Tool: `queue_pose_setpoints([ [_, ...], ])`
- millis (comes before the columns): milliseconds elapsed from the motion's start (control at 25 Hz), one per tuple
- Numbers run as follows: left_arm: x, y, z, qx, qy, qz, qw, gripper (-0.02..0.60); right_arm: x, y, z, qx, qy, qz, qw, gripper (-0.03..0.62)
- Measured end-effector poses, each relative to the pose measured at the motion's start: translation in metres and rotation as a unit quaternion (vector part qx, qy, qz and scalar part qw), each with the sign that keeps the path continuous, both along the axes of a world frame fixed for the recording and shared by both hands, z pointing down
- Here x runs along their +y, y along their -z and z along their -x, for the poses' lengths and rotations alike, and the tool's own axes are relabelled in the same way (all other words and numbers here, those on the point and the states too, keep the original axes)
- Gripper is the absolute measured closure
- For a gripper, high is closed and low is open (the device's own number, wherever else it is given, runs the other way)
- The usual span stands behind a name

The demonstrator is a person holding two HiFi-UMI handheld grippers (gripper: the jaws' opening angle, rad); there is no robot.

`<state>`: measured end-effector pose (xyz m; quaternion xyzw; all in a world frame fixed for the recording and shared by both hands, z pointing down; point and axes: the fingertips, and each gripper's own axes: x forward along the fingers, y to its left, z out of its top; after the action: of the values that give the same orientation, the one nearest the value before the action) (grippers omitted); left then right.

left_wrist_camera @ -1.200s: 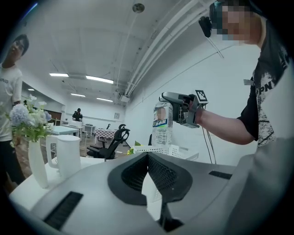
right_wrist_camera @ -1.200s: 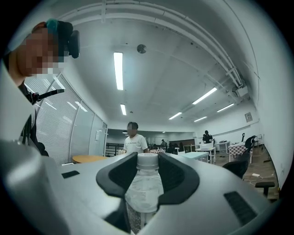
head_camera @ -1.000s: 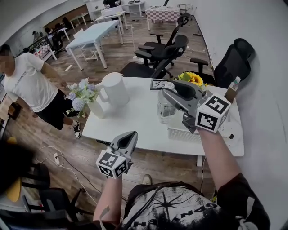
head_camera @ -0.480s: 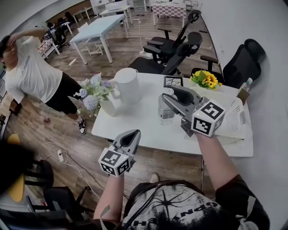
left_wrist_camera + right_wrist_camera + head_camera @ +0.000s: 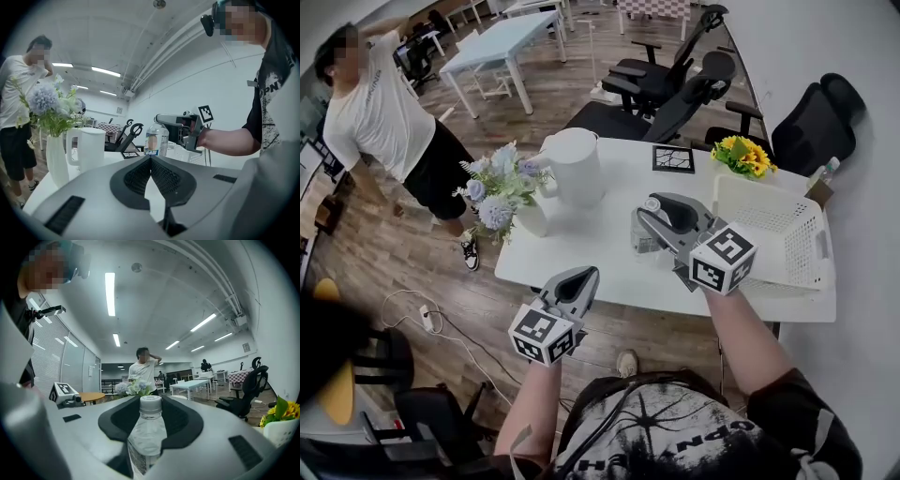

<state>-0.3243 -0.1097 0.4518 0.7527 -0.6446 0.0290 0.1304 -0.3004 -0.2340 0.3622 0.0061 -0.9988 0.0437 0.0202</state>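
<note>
A white table (image 5: 600, 248) fills the middle of the head view, on a wooden floor. Beyond its far left corner stands a person (image 5: 389, 112) in a white shirt and dark shorts, one arm raised to the head. Black office chairs (image 5: 666, 89) sit behind the table's far edge.

A white mesh basket (image 5: 811, 253) takes up the right end of the table. A white jug (image 5: 577, 167) stands near the far left, its handle turned towards a white vase of flowers (image 5: 502, 187) just beside it at the left edge.

The right gripper (image 5: 649, 214) reaches over the middle of the table, just left of the basket. Its jaws are clamped on either side of a clear plastic bottle (image 5: 642, 242) with a white cap. The bottle is upright, and the right gripper view shows its neck and cap rising between the two dark pads. Whether its base rests on the table cannot be made out.

The left gripper (image 5: 584, 277) is held off the table's near edge, above the floor, pointing towards the table and well apart from the bottle. Its jaws are pressed together at the tips with nothing between them.

A small pot of sunflowers (image 5: 742, 155) stands at the far edge behind the basket, with a dark square tile (image 5: 673, 158) lying flat just to its left.
</note>
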Motion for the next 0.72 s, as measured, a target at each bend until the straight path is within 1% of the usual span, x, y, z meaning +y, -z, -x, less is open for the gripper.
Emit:
queue_pose_setpoints([
  [400, -0.006, -0.024, 0.018, 0.018, -0.02, 0.018, 0.9995, 0.571, 0.0, -0.064, 0.027, 0.042, -0.009, -0.005, 0.999, 0.439],
  [720, -0.01, -0.046, 0.027, 0.034, -0.021, 0.034, 0.9986, 0.571, -0.003, -0.107, 0.04, 0.071, -0.009, -0.001, 0.997, 0.439],
])
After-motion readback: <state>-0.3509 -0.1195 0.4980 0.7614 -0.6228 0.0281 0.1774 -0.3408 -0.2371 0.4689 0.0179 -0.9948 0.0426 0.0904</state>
